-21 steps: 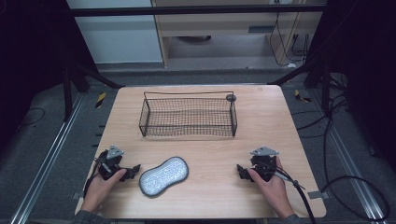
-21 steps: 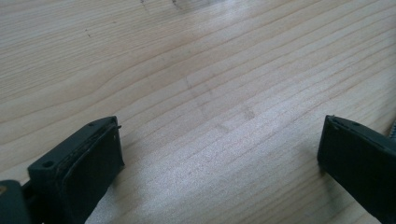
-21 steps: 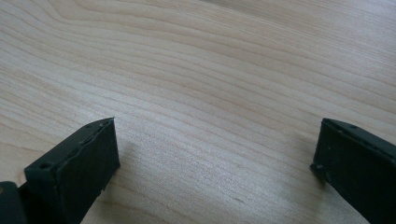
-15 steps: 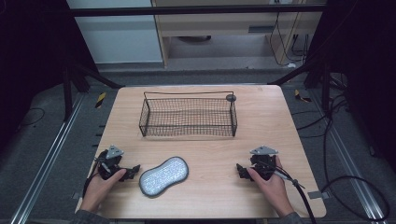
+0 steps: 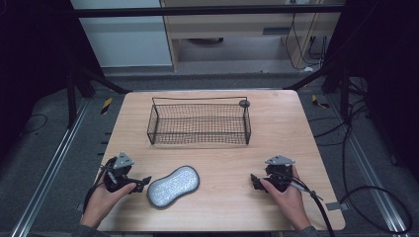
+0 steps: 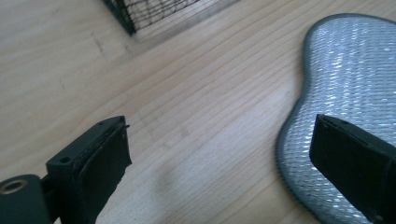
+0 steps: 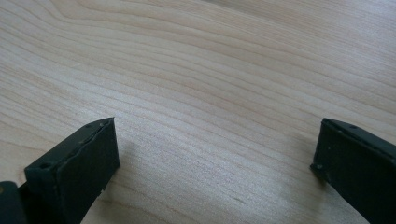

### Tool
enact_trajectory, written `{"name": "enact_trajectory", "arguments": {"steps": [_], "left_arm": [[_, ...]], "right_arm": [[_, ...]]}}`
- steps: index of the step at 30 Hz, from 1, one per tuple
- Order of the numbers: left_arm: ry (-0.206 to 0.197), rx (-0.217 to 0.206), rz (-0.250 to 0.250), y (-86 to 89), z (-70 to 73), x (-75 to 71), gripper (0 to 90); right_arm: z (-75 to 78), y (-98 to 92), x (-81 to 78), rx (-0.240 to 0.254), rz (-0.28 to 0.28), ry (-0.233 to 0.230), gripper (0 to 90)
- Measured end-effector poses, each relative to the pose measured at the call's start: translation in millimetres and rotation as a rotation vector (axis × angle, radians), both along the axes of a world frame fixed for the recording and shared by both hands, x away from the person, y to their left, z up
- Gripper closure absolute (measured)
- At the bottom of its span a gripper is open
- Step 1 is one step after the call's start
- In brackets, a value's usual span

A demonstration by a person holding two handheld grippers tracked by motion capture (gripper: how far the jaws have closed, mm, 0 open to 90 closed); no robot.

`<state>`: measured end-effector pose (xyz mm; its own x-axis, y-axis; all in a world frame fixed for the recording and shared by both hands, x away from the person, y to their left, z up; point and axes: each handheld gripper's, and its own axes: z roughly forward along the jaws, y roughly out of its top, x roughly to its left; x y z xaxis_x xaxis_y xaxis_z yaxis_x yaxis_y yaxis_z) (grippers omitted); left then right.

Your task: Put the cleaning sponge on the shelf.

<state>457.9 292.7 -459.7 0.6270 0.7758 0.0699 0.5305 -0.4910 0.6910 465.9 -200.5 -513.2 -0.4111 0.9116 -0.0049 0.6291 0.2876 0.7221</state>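
Both hand-held grippers wide open, left hand-held gripper (image 6: 219,154) beside sponge (image 6: 345,84)

Each hand carries a black gripper, the left gripper (image 5: 143,181) and the right gripper (image 5: 254,180), both topped by a grey three-cornered plate. A black cable trails from each. Up close, the jaws are flat, matte black blocks with squared ends and small screw holes along their edges; a brass-coloured ring sits at one jaw's base. Dark grey sleeves end at the wrists.
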Motion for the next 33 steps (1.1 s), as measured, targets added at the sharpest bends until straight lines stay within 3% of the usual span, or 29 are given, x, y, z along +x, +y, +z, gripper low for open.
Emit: {"name": "enact_trajectory", "arguments": {"steps": [2, 4, 10, 12, 14, 24, 29, 33], "left_arm": [[0.001, 0.014, -0.020, -6.6, 9.0, -2.0, 4.9], [0.041, 0.043, -0.064, -16.4, 21.0, -3.2, 4.8], [0.111, 0.181, -0.141, -42.3, 39.6, 0.1, 4.9], [0.127, 0.228, -0.162, -51.1, 42.7, 1.2, 4.8], [0.142, 0.244, -0.180, -55.4, 44.7, 1.6, 4.6], [0.250, 0.412, -0.349, -97.3, 48.3, 1.6, 4.5], [0.241, 0.414, -0.373, -105.3, 56.8, 5.0, 5.5], [0.260, 0.412, -0.388, -108.5, 57.5, 7.1, 6.0]], "right_arm": [[0.0, -0.2, 0.0, -0.001, 0.002, -0.001, 0.4], [0.1, -0.1, -0.6, 0.002, 0.001, 0.002, 0.4], [0.1, -0.4, -1.3, 0.000, 0.003, 0.001, 0.4], [0.0, -0.5, -1.6, 0.001, 0.003, 0.001, 0.4], [0.0, -0.6, -1.7, 0.001, 0.004, 0.001, 0.4], [0.0, -0.7, -1.7, 0.002, 0.006, 0.001, 0.4], [0.0, -0.8, -1.7, 0.000, 0.007, 0.001, 0.4], [0.0, -0.9, -1.6, 0.000, 0.007, 0.001, 0.4]]}}
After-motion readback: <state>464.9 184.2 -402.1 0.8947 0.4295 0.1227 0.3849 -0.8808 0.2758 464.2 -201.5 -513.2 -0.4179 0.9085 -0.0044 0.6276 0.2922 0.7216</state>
